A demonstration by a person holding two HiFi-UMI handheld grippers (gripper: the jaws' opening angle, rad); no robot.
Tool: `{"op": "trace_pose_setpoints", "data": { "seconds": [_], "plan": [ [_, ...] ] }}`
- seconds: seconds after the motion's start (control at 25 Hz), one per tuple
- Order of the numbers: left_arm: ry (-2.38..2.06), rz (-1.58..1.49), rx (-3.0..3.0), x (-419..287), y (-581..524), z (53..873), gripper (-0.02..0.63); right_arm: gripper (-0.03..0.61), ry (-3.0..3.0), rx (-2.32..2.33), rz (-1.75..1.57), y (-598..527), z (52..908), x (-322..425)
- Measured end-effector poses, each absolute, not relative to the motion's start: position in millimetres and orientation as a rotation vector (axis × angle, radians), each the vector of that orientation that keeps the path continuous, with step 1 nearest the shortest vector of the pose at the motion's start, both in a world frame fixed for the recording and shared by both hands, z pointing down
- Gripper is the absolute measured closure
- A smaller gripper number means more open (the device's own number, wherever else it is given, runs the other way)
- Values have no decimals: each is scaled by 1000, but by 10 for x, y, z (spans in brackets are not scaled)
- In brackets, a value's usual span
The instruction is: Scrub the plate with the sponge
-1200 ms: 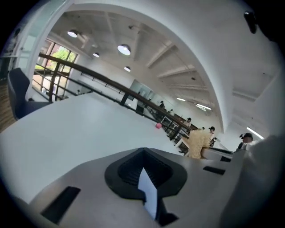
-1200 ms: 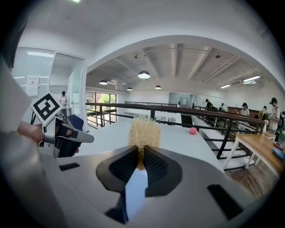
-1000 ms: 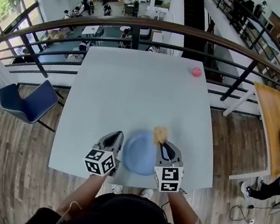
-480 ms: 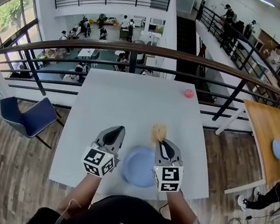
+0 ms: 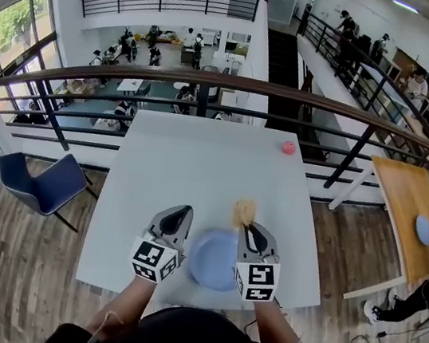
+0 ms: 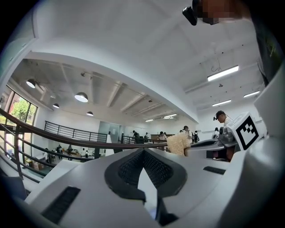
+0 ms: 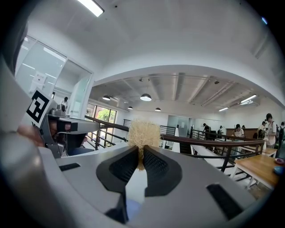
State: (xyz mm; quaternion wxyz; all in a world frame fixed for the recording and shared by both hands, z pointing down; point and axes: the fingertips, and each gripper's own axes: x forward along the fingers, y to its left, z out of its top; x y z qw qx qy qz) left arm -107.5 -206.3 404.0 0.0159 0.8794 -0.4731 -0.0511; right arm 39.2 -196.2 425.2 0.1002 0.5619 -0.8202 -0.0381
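The right gripper (image 5: 251,232) clamps the tan sponge (image 5: 245,209) (just past the far rim), poised to scrub. The blue plate (image 5: 212,260) lies on the surface (image 5: 201,156) between the 2. The left gripper (image 5: 178,219), pinched closed and empty, flanks it, likely to steady it.

At one white rectangular table (image 5: 199,164) I count one round blue plate (image 5: 212,260) and one small pink ball (image 5: 288,147). There is also one pale yellow fibrous sponge (image 5: 244,210), one blue chair (image 5: 44,178), and two grey grippers: the left gripper (image 5: 181,211) and the right gripper (image 5: 248,228).
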Motion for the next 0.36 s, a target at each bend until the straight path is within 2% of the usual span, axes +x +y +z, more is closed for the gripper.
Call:
{"op": "trace_pose_setpoints", "data": {
  "seconds": [0.36],
  "plan": [
    [-1392, -103, 2752, -1005, -1945, 4137, 603, 534, -2402, 1650, -82, -1847, 4330, 363]
  ]
}}
